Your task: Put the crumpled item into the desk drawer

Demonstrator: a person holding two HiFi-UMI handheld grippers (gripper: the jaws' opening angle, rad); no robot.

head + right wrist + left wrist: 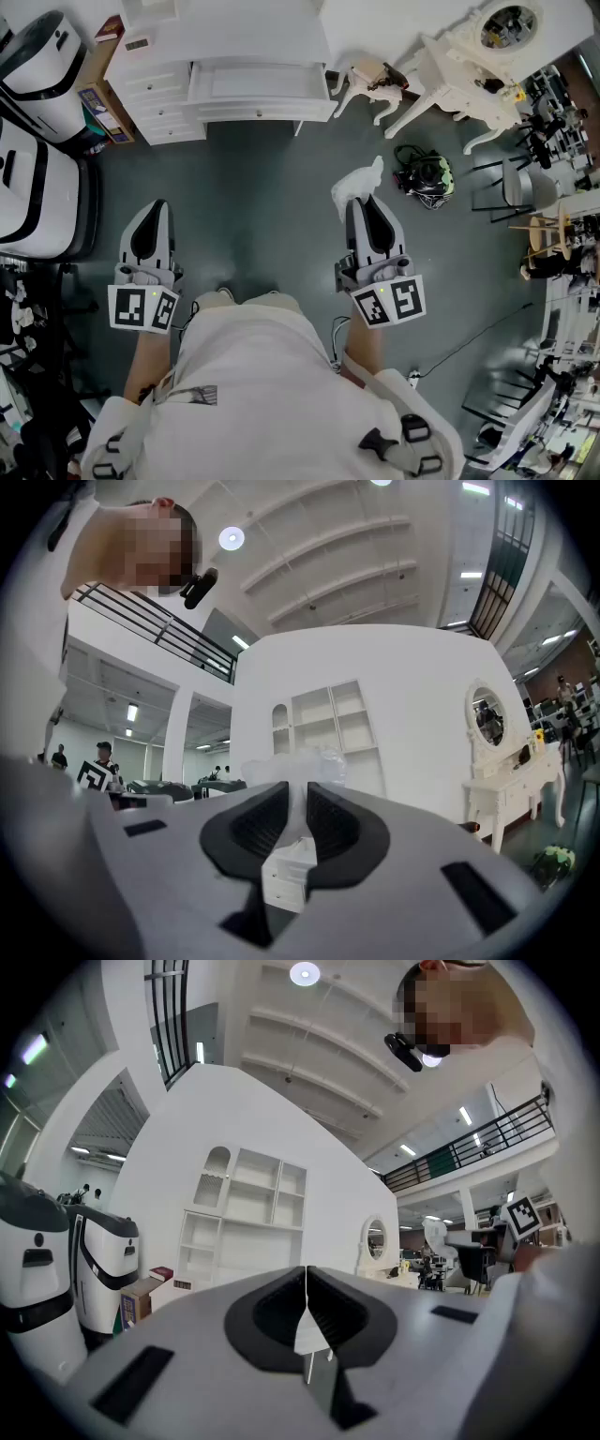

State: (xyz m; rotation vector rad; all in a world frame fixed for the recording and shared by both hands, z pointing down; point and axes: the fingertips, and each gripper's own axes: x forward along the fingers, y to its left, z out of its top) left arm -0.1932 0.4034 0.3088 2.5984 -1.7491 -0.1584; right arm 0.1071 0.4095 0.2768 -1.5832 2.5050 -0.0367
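Observation:
A crumpled white, half-clear item [357, 182] sticks out past the tips of my right gripper [362, 202], whose jaws are shut on it; in the right gripper view the crumpled item [302, 764] bulges above the narrow gap of the right gripper [298, 803]. My left gripper [153, 208] is held level with it on the left; in the left gripper view the left gripper [307, 1290] is shut with nothing in it. Ahead stands the white desk [159, 56] with its drawer [258, 82] pulled open. Both grippers are over the dark floor, well short of the drawer.
A white dressing table [459, 56] with a round mirror stands at the far right. A dark helmet-like bundle [427, 178] lies on the floor right of my right gripper. White machines [37, 187] and a cardboard box [98, 84] line the left side.

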